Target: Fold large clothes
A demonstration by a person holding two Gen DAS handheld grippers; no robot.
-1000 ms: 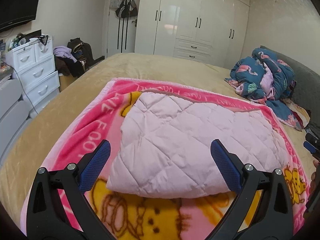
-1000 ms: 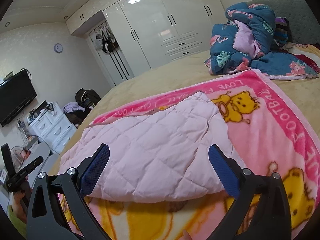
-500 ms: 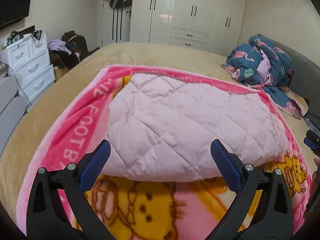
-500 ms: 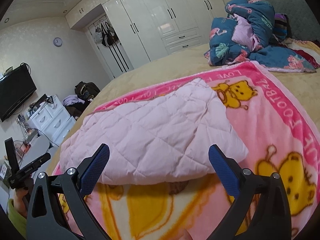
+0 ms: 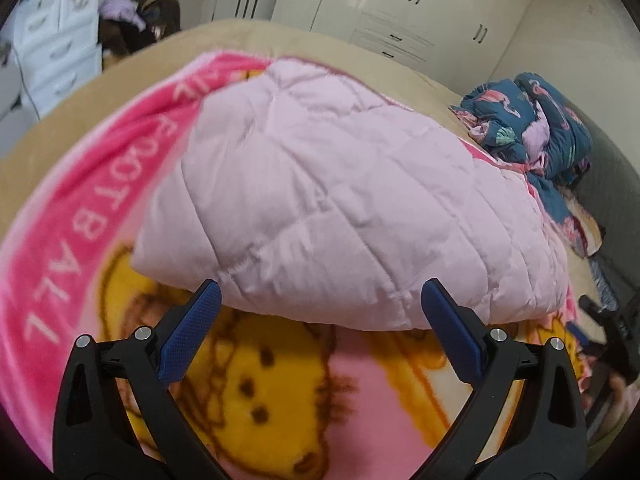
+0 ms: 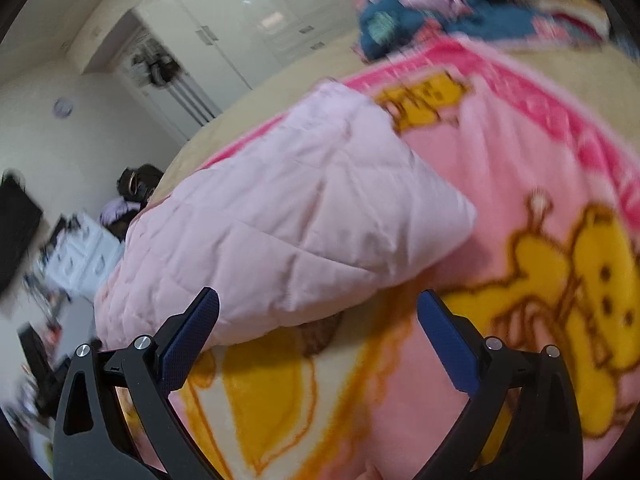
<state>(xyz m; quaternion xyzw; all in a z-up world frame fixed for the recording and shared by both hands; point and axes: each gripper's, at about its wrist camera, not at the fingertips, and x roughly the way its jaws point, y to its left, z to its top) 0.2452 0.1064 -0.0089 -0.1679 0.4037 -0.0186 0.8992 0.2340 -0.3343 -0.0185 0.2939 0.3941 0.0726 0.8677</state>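
Note:
A pale pink quilted garment point(image 5: 340, 208) lies folded into a thick pad on a pink cartoon blanket point(image 5: 72, 216). My left gripper point(image 5: 320, 300) is open and empty, its blue pads just short of the pad's near edge. In the right wrist view the same garment point(image 6: 288, 224) lies on the blanket point(image 6: 540, 184). My right gripper point(image 6: 318, 306) is open and empty, close to the pad's near right corner. Both views are motion-blurred.
The blanket lies on a tan bed point(image 5: 240, 36). A heap of blue flamingo-print bedding point(image 5: 536, 128) sits at the far right. White drawers point(image 5: 56, 52) and a pile of bags point(image 5: 140, 12) stand to the left, white wardrobes point(image 5: 400, 4) behind.
Both grippers have dropped lower and moved in toward the folded garment's near edge. Both stay open. The garment has not moved.

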